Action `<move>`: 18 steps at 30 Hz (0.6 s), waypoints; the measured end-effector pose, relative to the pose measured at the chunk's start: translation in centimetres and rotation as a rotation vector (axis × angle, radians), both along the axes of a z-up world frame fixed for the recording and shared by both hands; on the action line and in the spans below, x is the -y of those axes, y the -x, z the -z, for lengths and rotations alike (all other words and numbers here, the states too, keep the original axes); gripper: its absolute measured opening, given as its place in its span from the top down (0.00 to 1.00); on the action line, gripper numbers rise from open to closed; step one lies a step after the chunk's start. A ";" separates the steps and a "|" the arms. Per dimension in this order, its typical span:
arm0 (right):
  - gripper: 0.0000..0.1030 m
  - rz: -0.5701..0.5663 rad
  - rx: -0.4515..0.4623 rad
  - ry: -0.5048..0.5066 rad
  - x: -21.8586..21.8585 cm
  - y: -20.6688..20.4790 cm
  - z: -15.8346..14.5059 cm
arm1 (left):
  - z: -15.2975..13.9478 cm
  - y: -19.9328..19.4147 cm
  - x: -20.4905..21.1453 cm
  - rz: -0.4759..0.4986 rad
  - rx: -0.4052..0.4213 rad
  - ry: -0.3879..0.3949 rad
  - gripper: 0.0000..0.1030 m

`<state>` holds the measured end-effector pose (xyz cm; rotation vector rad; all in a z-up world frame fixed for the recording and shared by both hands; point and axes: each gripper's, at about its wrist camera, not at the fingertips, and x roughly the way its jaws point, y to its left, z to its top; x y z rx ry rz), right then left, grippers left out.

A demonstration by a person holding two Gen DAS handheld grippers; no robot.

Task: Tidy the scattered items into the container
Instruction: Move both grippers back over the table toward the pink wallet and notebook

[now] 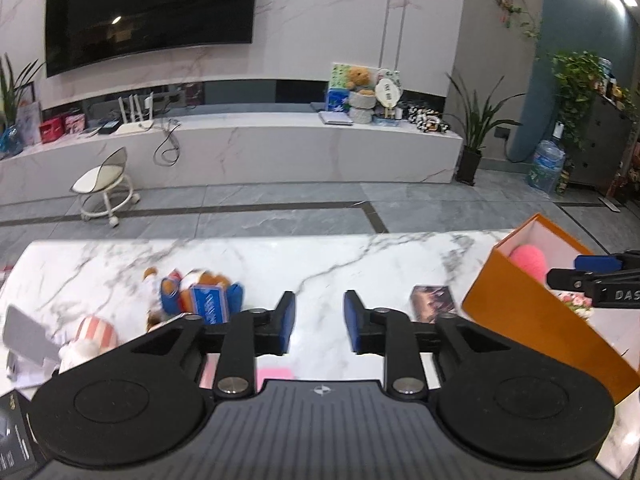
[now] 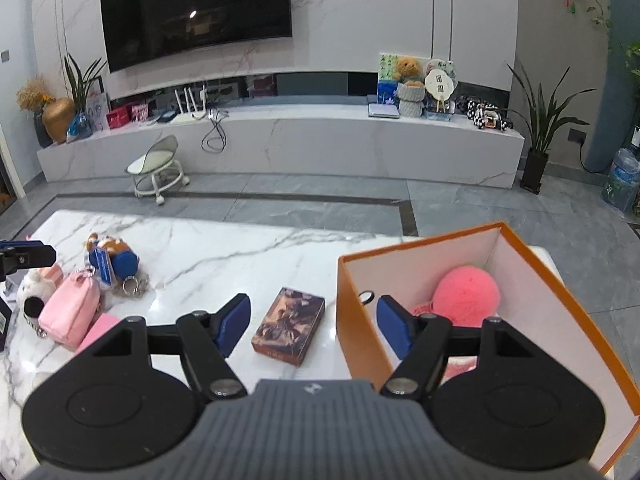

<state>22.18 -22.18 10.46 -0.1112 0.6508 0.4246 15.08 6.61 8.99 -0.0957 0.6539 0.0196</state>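
An orange box (image 2: pixel 360 320) with white inside stands on the marble table at the right and holds a pink fluffy ball (image 2: pixel 466 294); the box also shows in the left wrist view (image 1: pixel 520 312). My right gripper (image 2: pixel 314 322) is open and empty, its right finger over the box's left wall. A dark card box (image 2: pixel 289 326) lies between its fingers on the table. My left gripper (image 1: pixel 320 326) is open and empty above bare marble. A pink pouch (image 2: pixel 70 310), a white plush keychain (image 2: pixel 34 292) and an orange-blue plush toy (image 2: pixel 114 256) lie at the left.
The marble table (image 2: pixel 208 256) ends at a grey tiled floor. A white stool (image 2: pixel 158 170) and a long TV bench (image 2: pixel 280 144) stand beyond. A grey flat item (image 1: pixel 28 338) and a black box (image 1: pixel 16 432) lie at the table's left.
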 end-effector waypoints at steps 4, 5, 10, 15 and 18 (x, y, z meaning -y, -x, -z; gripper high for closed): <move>0.30 -0.023 -0.009 0.025 -0.6 0.3 0.5 | 2.0 0.8 -1.5 -0.020 -0.029 0.017 0.63; 0.30 -0.028 -0.010 0.031 -0.8 0.4 0.7 | 2.5 0.9 -1.9 -0.025 -0.038 0.021 0.61; 0.30 -0.060 -0.025 0.052 -2.0 0.4 1.4 | 5.0 1.7 -2.9 -0.029 -0.068 0.047 0.47; 0.29 -0.095 -0.034 0.095 -3.2 0.9 2.5 | 7.8 1.8 -2.8 -0.019 -0.109 0.043 0.35; 0.29 -0.106 -0.035 0.127 -3.8 1.0 3.0 | 9.4 2.0 -2.6 0.001 -0.128 0.025 0.32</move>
